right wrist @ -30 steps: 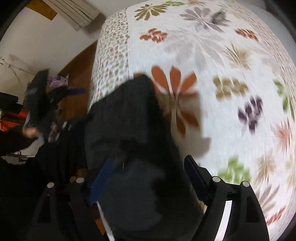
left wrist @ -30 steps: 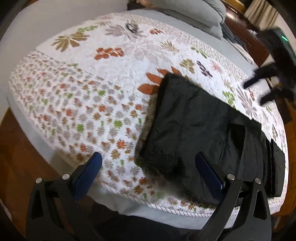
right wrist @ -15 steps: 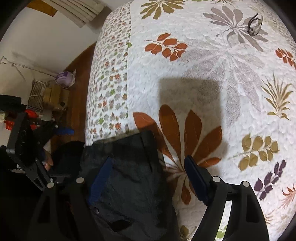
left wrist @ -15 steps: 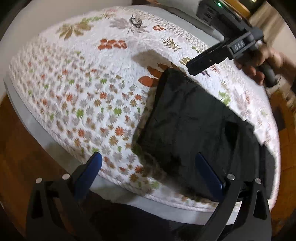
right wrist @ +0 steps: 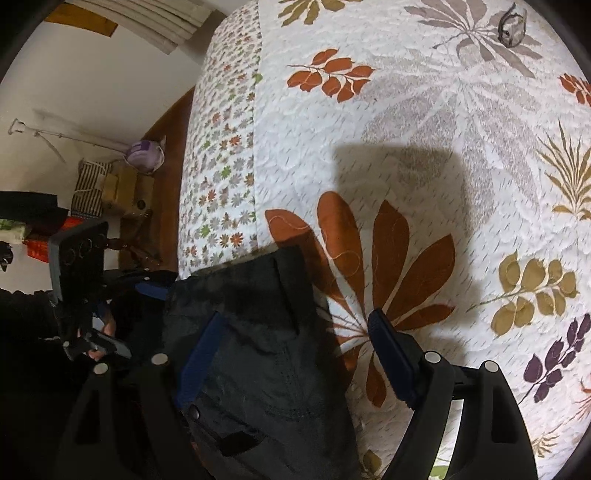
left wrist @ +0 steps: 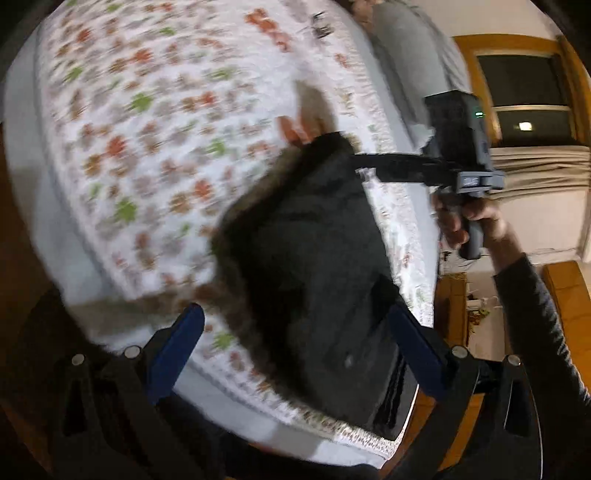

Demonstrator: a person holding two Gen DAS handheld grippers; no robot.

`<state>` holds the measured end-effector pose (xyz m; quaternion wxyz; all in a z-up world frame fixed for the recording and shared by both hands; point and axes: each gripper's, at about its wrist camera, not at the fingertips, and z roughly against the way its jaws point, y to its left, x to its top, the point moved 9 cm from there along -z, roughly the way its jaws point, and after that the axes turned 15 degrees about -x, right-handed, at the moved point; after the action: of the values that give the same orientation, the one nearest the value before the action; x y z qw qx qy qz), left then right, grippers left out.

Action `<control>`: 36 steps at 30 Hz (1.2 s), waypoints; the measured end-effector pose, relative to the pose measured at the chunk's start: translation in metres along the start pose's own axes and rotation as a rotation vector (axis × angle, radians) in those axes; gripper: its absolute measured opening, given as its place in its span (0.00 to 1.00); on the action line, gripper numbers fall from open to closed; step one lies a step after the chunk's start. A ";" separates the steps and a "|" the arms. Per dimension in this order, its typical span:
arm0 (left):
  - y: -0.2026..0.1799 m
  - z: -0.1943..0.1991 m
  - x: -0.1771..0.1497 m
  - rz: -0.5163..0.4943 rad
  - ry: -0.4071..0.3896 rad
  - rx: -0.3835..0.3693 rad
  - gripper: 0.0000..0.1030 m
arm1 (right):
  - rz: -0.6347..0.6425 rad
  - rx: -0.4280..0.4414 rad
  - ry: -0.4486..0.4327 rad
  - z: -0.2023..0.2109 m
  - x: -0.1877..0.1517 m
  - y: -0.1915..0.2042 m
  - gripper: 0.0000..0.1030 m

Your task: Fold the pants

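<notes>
The black pants (left wrist: 314, 266) lie folded into a thick rectangle near the foot of a bed, under a floral quilt pattern; the left wrist view is motion-blurred. My left gripper (left wrist: 295, 347) is open above the pants' near end, nothing between its blue pads. A hand (left wrist: 469, 221) holds the right gripper (left wrist: 364, 166), whose tips reach the pants' far corner. In the right wrist view the right gripper (right wrist: 295, 362) stands open over that corner of the pants (right wrist: 258, 350), one pad above cloth, the other above quilt.
The white leaf-print quilt (right wrist: 406, 110) covers the bed. A small dark hair clip (right wrist: 511, 26) lies far up the quilt. Grey pillows (left wrist: 402, 55) sit at the head. Wooden floor, a purple bag (right wrist: 144, 155) and boxes lie beyond the bed edge.
The left wrist view has swung and tilted fast, blurring the scene. The right gripper has dropped from above the bed to the pants' far corner. Both stay open; the pants have not shifted.
</notes>
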<state>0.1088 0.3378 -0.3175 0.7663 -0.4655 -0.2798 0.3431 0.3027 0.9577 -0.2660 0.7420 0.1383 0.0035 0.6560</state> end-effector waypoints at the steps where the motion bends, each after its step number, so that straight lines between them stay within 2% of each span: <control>1: 0.000 -0.003 0.002 0.001 -0.003 -0.006 0.96 | -0.006 0.002 0.002 0.000 -0.001 0.000 0.79; 2: -0.001 -0.010 0.003 0.001 0.007 -0.015 0.96 | -0.008 -0.003 0.006 -0.001 -0.002 -0.001 0.79; 4: 0.004 -0.020 0.003 0.002 0.017 0.015 0.96 | -0.011 -0.001 0.006 0.000 -0.001 -0.001 0.79; 6: 0.004 -0.029 0.003 0.015 0.021 -0.010 0.96 | -0.010 0.000 0.004 0.000 -0.001 -0.001 0.79; 8: 0.008 -0.032 0.004 0.036 0.005 -0.009 0.96 | -0.012 0.000 0.011 -0.002 -0.001 -0.001 0.79; 13: 0.026 -0.029 0.012 0.143 -0.053 -0.067 0.96 | -0.012 0.019 0.015 -0.006 0.005 0.001 0.79; 16: 0.023 -0.024 0.009 0.143 -0.073 -0.096 0.95 | -0.016 0.064 0.024 -0.007 0.008 0.003 0.81; 17: 0.020 -0.025 0.008 0.141 -0.075 -0.101 0.88 | -0.012 0.065 0.029 -0.009 0.008 0.004 0.81; 18: 0.014 -0.021 0.005 0.127 -0.070 -0.111 0.74 | -0.009 0.064 0.032 -0.010 0.009 0.004 0.81; 20: 0.007 -0.020 0.003 0.073 -0.053 -0.080 0.71 | -0.006 0.078 0.047 -0.015 0.010 0.006 0.82; 22: 0.011 -0.022 0.003 0.089 -0.051 -0.081 0.71 | 0.010 0.089 0.068 -0.022 0.009 0.010 0.82; 24: 0.016 -0.026 0.006 0.146 -0.061 -0.118 0.81 | 0.020 0.093 0.084 -0.029 0.008 0.012 0.82; 26: 0.015 -0.023 0.009 0.166 -0.076 -0.137 0.84 | 0.019 0.102 0.087 -0.034 0.011 0.012 0.83; 29: 0.019 -0.014 0.008 0.176 -0.087 -0.133 0.84 | 0.018 0.114 0.093 -0.042 0.013 0.012 0.87; 31: 0.022 -0.008 0.006 0.185 -0.098 -0.108 0.84 | 0.025 0.121 0.102 -0.047 0.013 0.014 0.90; 33: 0.017 -0.006 0.002 0.155 -0.097 -0.078 0.87 | 0.033 0.128 0.101 -0.049 0.014 0.015 0.91; 34: 0.016 -0.011 0.001 0.134 -0.095 -0.062 0.87 | 0.032 0.129 0.100 -0.050 0.015 0.015 0.87; 35: 0.016 -0.013 0.000 0.125 -0.099 -0.050 0.82 | 0.039 0.132 0.094 -0.049 0.016 0.014 0.65; 36: 0.017 -0.011 0.000 0.133 -0.106 -0.042 0.67 | 0.037 0.164 0.099 -0.047 0.015 0.016 0.46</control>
<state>0.1126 0.3373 -0.3374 0.7161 -0.4803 -0.2956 0.4113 0.2810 0.9836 -0.3049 0.7148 0.1659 0.0914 0.6731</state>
